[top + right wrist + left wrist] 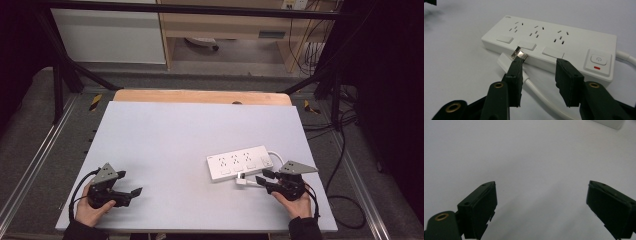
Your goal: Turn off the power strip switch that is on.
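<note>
Fingers of the right gripper [540, 75] stand parted, with a clear gap between the two pads and nothing clamped in it. A white USB plug [510, 58] with a bright metal tip lies on the table just ahead of the left-hand finger in the right gripper view; that finger's tip sits over the plug's body and may touch it, while the other finger is well clear of it, close to the front edge of the white power strip [564, 42]. The plug's white cable [541, 97] runs back under the gripper, between the fingers. In the high view the plug [242, 181] rests just beside the strip's near edge [240, 162], right in front of the right gripper [261, 177]. Far across the grey table [190, 135], the left gripper [131, 192] is held low with its fingers spread wide and empty, grasping nothing.
</note>
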